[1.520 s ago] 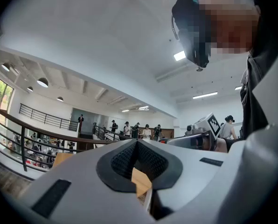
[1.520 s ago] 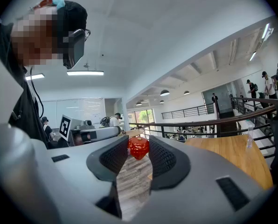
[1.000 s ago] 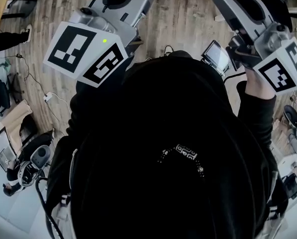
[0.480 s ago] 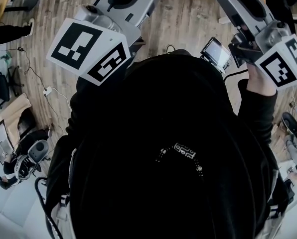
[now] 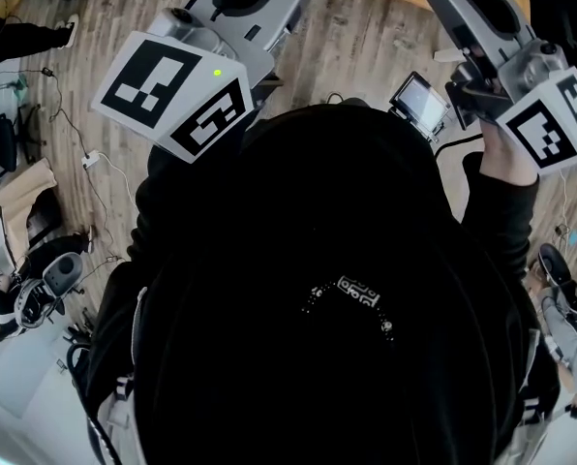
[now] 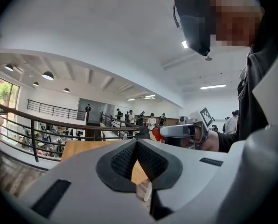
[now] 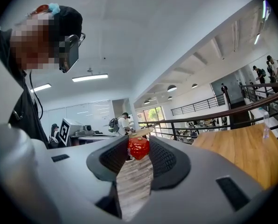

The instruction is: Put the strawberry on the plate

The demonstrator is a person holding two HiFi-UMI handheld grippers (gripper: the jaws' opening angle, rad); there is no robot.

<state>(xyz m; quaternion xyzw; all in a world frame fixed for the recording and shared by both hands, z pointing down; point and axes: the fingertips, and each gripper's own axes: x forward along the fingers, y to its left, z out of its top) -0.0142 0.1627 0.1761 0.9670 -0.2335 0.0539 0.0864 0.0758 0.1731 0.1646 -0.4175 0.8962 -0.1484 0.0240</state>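
Pinched between the pads at the very tips of the right gripper [image 7: 139, 149] is the strawberry [image 7: 138, 146]; the squeeze should be gentle and the gripper level. The left gripper [image 6: 136, 143] is closed and empty. Beyond the right fingertips lies a wooden table [image 7: 244, 148]. No plate shows, so find it before lowering.

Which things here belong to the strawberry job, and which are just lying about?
Job:
strawberry, gripped in right tongs
no plate in view

Lying about:
clear bottle on wooden table
white plug on floor
left tongs, shut and empty

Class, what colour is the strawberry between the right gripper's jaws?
Red; the strawberry shows best in the right gripper view.
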